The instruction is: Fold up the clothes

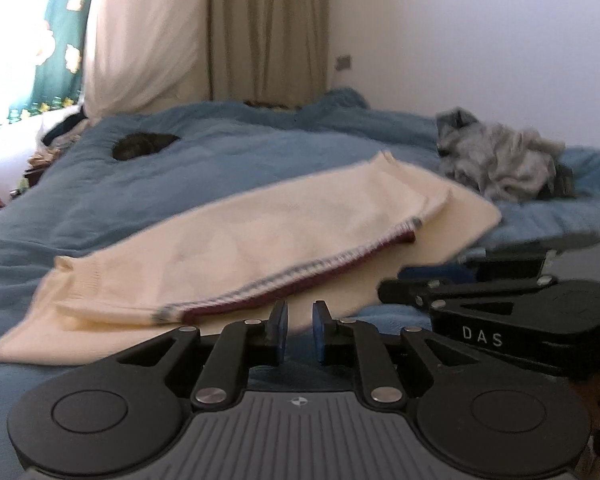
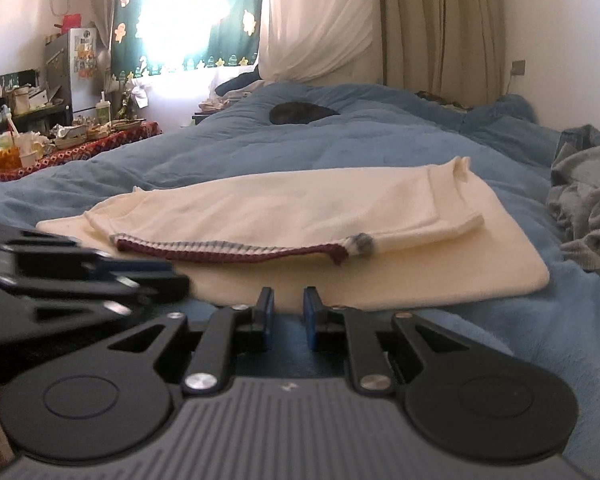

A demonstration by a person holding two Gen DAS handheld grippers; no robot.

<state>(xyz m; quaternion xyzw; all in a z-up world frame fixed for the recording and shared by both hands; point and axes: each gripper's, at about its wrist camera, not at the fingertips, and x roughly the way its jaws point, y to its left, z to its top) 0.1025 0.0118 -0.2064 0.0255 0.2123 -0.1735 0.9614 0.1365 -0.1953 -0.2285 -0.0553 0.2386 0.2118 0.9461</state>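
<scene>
Where blue bedding (image 2: 380, 148) lies bare around the folded cream sweater (image 2: 284, 216), both claws — left claw (image 1: 299, 330), right claw (image 2: 287, 316) — slightly spread, empty.

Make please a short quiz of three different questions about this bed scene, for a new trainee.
1. True or false: the left gripper holds the cream sweater.
2. What colour is the sweater's trim? A green, B maroon, C yellow.
3. Which side of the sweater, in the right wrist view, is the grey clothes pile?

Key: 1 false, both grippers are empty, the right gripper too. 2 B. 3 the right side.
</scene>
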